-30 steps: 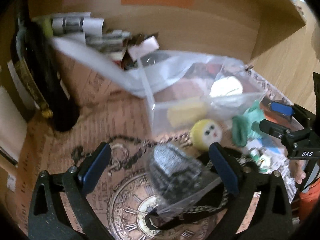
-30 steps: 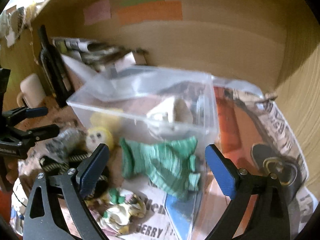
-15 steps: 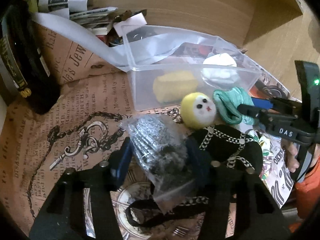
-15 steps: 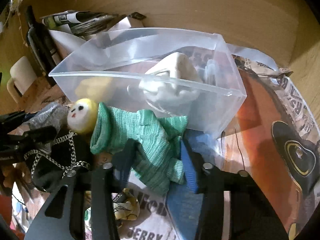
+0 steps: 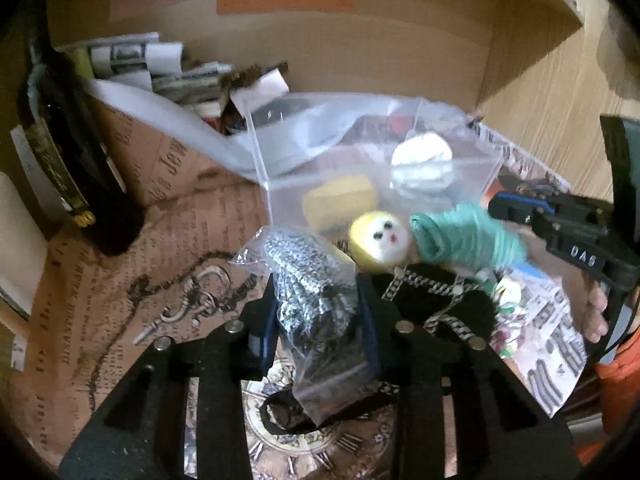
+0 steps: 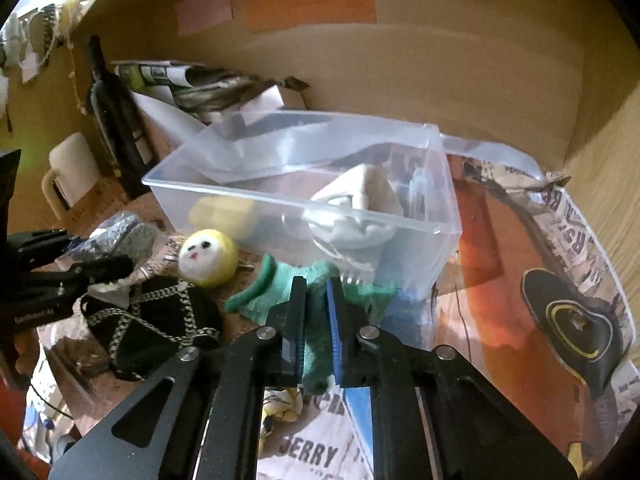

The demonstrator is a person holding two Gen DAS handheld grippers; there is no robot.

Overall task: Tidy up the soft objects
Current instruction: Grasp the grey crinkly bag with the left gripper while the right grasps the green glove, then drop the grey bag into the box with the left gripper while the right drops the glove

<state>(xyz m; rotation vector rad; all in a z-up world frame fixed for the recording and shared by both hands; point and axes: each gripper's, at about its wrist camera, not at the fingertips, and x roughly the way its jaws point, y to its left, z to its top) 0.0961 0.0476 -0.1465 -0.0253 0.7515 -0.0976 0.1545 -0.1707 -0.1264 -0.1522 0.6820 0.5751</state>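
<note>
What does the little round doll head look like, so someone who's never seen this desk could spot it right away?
Find the clear plastic bin in the middle of the desk. Just outside its front wall lies the doll head, between a bagged grey knit and a green sock. It is the only yellow ball with a white painted face.

Green sock (image 5: 468,236) motion-blurred.

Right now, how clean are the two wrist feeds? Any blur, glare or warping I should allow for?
Left wrist view: the green sock is smeared by motion blur, and the clear bin looks hazy. Right wrist view: sharper, with the right claw crisp on the sock and glare at the top left corner. Both views: fisheye bending and dark corners.
</note>
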